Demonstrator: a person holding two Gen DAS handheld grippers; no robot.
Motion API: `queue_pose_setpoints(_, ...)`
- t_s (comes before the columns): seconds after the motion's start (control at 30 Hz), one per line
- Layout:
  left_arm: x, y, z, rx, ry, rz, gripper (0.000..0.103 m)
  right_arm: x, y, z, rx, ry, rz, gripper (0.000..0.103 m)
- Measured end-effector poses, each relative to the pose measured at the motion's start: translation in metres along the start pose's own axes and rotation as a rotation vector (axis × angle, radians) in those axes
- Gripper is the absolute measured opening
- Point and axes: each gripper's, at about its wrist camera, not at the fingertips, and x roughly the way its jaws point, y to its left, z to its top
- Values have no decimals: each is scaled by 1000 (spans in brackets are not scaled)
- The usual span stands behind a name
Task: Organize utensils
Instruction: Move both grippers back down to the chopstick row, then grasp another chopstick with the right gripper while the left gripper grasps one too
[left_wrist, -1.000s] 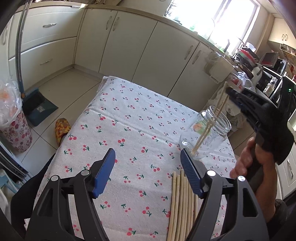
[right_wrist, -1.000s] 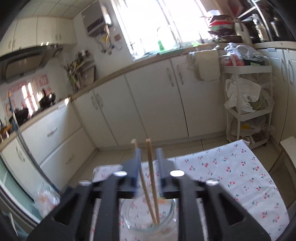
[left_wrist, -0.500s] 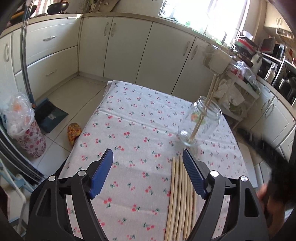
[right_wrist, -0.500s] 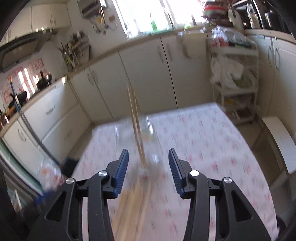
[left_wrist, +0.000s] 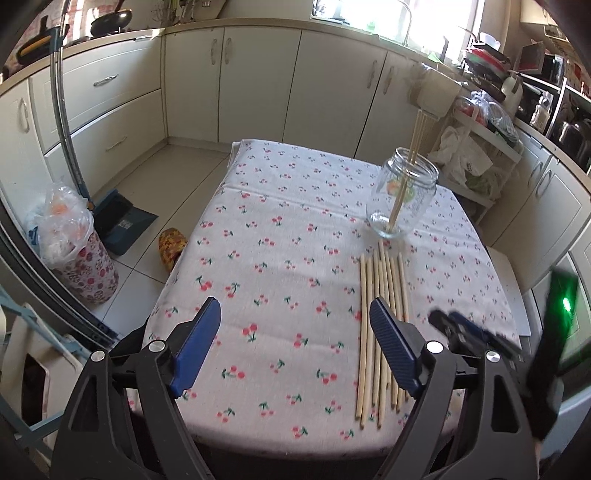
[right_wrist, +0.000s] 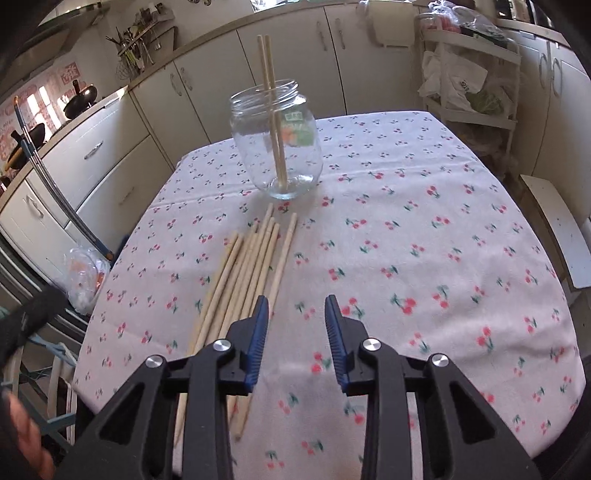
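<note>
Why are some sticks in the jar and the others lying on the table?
Only two chopsticks stand in the glass jar. The others lie loose on the cherry tablecloth, slightly fanned out, waiting to be sorted. Nothing looks spilled or broken.

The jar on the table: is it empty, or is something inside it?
Not empty. The jar stands upright and holds two chopsticks, which lean on its rim and stick out above its open mouth.

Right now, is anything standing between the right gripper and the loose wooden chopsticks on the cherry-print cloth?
Nothing visible does. The right gripper is empty above bare cloth, just right of the loose wooden chopsticks. The clear glass jar stands beyond them.
</note>
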Motion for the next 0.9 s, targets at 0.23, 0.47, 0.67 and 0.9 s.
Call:
queue_pose_setpoints(0.23,10,-4,-1,34,24,8,81,42,15,25,-70,51,-69,32)
queue_pose_setpoints(0.47,59,-25,13,69,81,-3,81,51,10,23,-158,87,-97,20)
queue_pose_setpoints(0.67,102,-47,23,119,108,5,81,39,-12,18,-204,102,-94,19)
queue_pose_setpoints(0.9,136,-54,28,142,152,34,81,33,-27,18,-161,100,-47,19)
